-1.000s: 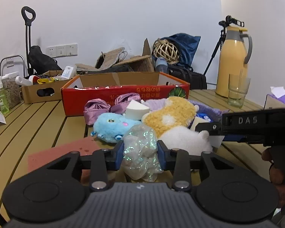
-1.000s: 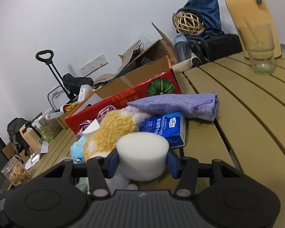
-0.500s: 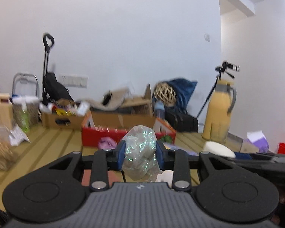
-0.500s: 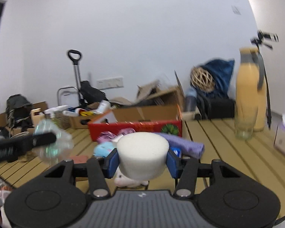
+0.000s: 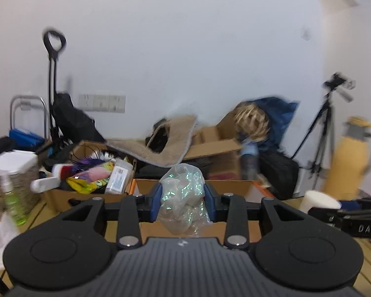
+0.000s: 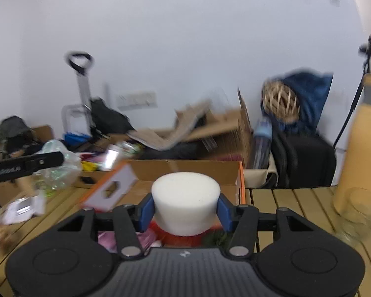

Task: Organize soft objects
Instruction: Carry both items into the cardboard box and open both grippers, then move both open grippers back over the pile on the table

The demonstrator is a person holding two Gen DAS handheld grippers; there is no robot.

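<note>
My left gripper (image 5: pixel 183 200) is shut on a crumpled clear bag with iridescent flecks (image 5: pixel 181 193), held up in the air. My right gripper (image 6: pixel 185 210) is shut on a round white foam sponge (image 6: pixel 185 203). Both hover over the open cardboard box with a red-orange rim (image 6: pixel 193 170), whose brown inside shows under the left gripper (image 5: pixel 155 227). In the right wrist view the bag (image 6: pixel 59 168) appears at the left. The left wrist view shows the sponge (image 5: pixel 319 199) at the right. Pink fabric (image 6: pixel 106 240) peeks out below the right gripper.
A yellow thermos jug (image 6: pixel 366 143) and a drinking glass (image 6: pixel 358 212) stand on the wooden slat table (image 6: pixel 296 203) to the right. A cardboard box of clutter (image 5: pixel 86 180), a basket and a green spray bottle (image 5: pixel 12 198) sit left. Bags, cartons and a tripod (image 5: pixel 321 128) line the wall.
Both grippers have risen from the pile of soft toys and moved forward over the red box, each still holding its object. The right gripper has rolled level.
</note>
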